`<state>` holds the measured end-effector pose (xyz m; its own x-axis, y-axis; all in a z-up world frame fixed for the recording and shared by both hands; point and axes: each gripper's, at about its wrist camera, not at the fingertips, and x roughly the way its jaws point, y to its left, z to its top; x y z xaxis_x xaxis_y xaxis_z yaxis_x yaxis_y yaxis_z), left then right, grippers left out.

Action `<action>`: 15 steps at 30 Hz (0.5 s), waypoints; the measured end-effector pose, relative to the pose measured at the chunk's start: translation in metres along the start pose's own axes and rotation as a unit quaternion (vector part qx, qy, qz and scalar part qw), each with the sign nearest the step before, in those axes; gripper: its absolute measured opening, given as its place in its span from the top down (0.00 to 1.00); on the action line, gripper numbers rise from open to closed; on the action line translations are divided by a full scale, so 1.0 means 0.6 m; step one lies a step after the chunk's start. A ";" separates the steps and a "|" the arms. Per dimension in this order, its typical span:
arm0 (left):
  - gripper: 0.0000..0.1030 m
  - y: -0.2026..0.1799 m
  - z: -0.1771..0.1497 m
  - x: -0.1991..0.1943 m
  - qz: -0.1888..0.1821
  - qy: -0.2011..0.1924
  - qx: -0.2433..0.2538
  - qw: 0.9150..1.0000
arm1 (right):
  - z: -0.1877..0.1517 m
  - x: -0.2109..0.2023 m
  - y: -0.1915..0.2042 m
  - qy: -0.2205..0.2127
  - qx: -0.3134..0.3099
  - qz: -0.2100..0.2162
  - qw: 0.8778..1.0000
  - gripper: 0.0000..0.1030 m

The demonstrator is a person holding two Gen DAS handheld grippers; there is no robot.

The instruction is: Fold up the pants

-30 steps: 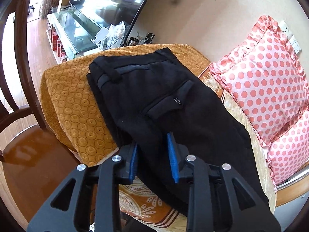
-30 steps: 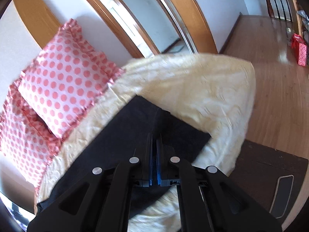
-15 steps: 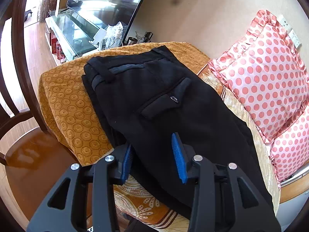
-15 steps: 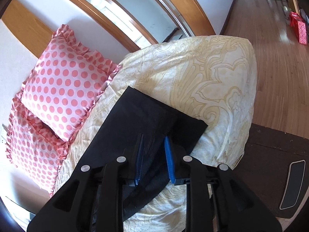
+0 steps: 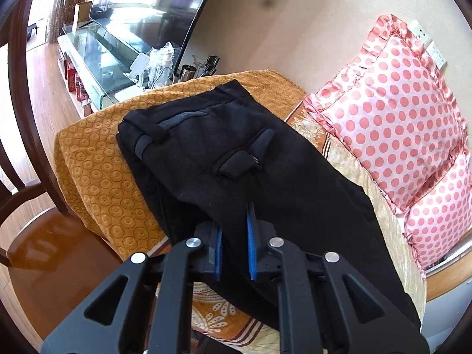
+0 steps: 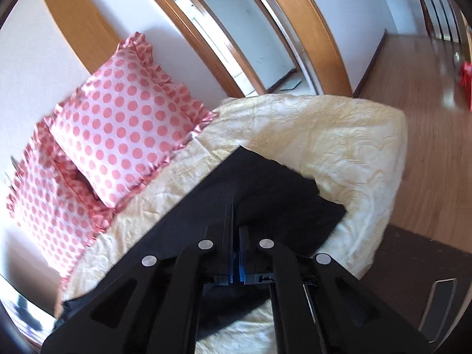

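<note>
Black pants (image 5: pixel 236 159) lie lengthwise on a sofa, waistband at the far end on an orange patterned cover (image 5: pixel 97 171), back pocket facing up. My left gripper (image 5: pixel 234 236) is open, its blue pads astride the near edge of the pants at thigh level. In the right wrist view the leg ends (image 6: pixel 274 188) lie on a cream sofa cover (image 6: pixel 339 135). My right gripper (image 6: pixel 236 224) is shut on the fabric of the pant legs near the hems.
Two pink polka-dot pillows (image 5: pixel 398 118) lean against the wall behind the sofa, also in the right wrist view (image 6: pixel 124 118). A dark wooden chair (image 5: pixel 26 194) stands left of the sofa. A glass TV stand (image 5: pixel 97 56) is beyond. Wood floor (image 6: pixel 427 94) lies right.
My right gripper opened half a second ago and has now closed again on the pant legs. My left gripper's jaws have narrowed and stayed over the pants' near edge.
</note>
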<state>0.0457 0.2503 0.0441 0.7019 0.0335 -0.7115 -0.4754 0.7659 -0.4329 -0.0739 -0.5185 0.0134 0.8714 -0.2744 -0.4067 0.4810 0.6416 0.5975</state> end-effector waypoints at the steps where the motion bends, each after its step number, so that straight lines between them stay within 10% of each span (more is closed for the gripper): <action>1: 0.88 0.003 -0.003 0.003 0.001 0.004 0.002 1.000 | -0.005 0.005 -0.010 0.010 0.007 -0.005 1.000 0.98; 12: 0.66 0.006 -0.021 0.013 0.017 0.002 0.046 0.999 | -0.041 0.020 -0.032 0.032 -0.004 -0.045 0.998 0.96; 15: 0.51 0.020 -0.021 -0.009 0.024 -0.021 0.036 0.999 | -0.037 -0.008 -0.030 0.004 -0.024 -0.104 0.994 0.64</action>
<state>0.0295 0.2513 0.0359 0.7016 0.0982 -0.7058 -0.4708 0.8073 -0.3557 -0.0890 -0.5128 -0.0111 0.7529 -0.3982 -0.5239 0.6448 0.6058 0.4661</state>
